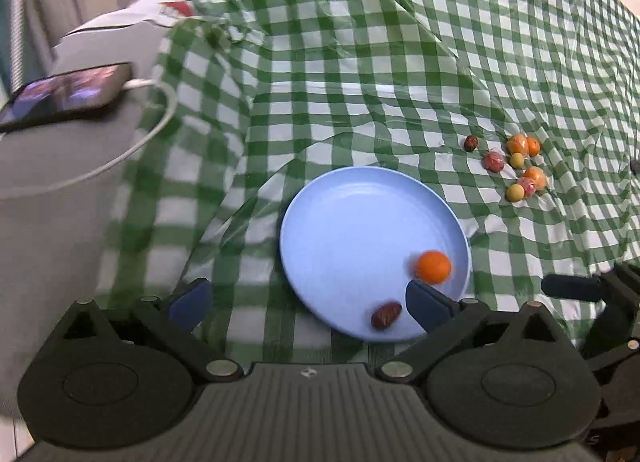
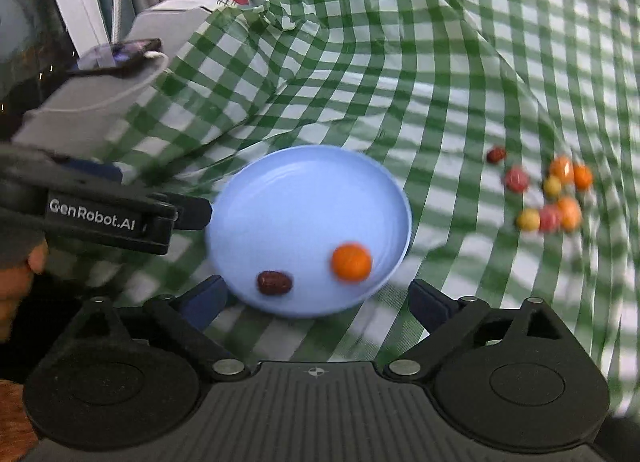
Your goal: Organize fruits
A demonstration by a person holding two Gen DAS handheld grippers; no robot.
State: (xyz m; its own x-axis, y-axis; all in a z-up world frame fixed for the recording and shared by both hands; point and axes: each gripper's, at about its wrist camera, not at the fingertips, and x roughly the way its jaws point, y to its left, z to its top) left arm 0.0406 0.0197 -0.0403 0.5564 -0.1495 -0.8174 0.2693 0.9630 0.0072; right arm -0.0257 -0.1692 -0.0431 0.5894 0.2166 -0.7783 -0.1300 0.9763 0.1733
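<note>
A light blue plate [image 1: 352, 222] lies on the green checked cloth and holds an orange fruit [image 1: 433, 266] and a dark red date [image 1: 386, 314]. It also shows in the right wrist view [image 2: 296, 198], with the orange fruit [image 2: 351, 262] and the date [image 2: 274, 282]. My left gripper [image 1: 308, 304] is open and empty, its right finger over the plate's near rim. My right gripper [image 2: 316, 298] is open and empty at the plate's near edge. A cluster of small fruits [image 1: 516, 166], orange, red and yellow, lies to the right; in the right wrist view it [image 2: 552, 194] is blurred.
A phone [image 1: 64, 94] with a white cable lies on a grey box at the left. The other gripper [image 2: 100, 210] reaches in from the left in the right wrist view. The cloth [image 1: 400, 62] is wrinkled and rises at the back.
</note>
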